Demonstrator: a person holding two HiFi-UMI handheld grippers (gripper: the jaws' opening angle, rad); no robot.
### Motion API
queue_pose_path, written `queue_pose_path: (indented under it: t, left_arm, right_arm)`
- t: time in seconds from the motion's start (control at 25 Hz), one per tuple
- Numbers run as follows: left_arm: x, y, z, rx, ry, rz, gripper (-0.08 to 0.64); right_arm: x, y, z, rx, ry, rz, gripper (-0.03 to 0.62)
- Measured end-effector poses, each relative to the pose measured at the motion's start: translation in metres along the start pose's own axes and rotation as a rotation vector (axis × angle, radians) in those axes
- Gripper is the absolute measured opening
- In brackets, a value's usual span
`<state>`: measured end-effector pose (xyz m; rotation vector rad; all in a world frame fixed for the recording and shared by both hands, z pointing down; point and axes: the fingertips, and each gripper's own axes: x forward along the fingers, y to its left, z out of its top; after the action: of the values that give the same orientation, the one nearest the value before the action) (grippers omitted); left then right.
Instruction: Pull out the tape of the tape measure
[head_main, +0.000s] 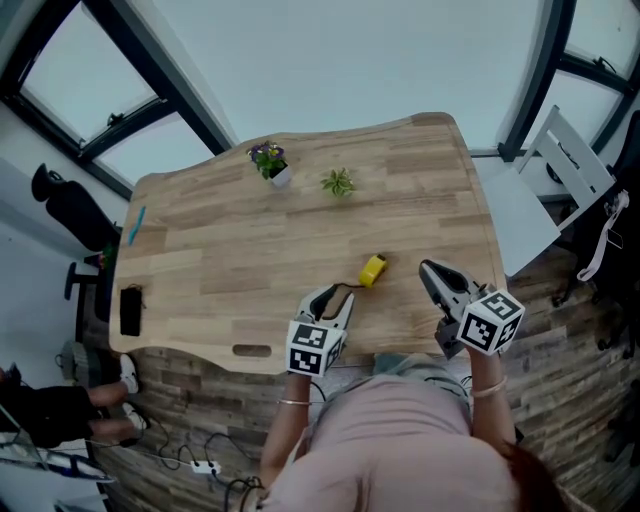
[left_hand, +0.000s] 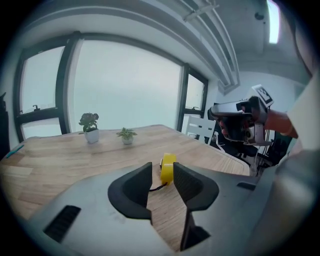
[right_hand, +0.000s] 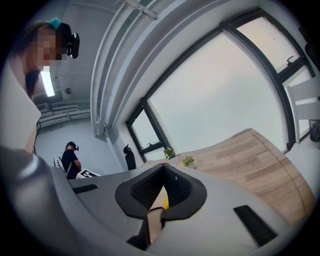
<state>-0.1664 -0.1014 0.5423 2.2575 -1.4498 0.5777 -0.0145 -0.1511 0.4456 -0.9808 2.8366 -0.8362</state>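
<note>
A phone (head_main: 130, 310) lies at the worktop's (head_main: 230, 260) left edge, and two plants, one flowering (head_main: 268, 162) and one green (head_main: 338, 183), stand at the back. The left tool (head_main: 333, 297) has its jaws apart, clamping nothing. The tape measure (head_main: 373, 270) lies at its one o'clock, with a black cord (head_main: 346, 289) trailing back between the jaws. The right tool (head_main: 428, 268), at the measure's three o'clock, has its tips together.
</note>
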Motion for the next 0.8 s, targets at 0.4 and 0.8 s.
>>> queue_pose_path:
  t: [0.4, 0.8]
  left_arm:
    - [-0.038, 0.0, 0.01, -0.011, -0.063, 0.02, 0.073]
    - [-0.081, -0.011, 0.035, -0.012, -0.178, 0.051, 0.018]
  right_arm:
    - [-0.013, 0.032, 0.011, -0.033, -0.07, -0.022, -0.002]
    - [-0.028, 0.066, 0.009, -0.235, -0.044, -0.037, -0.002]
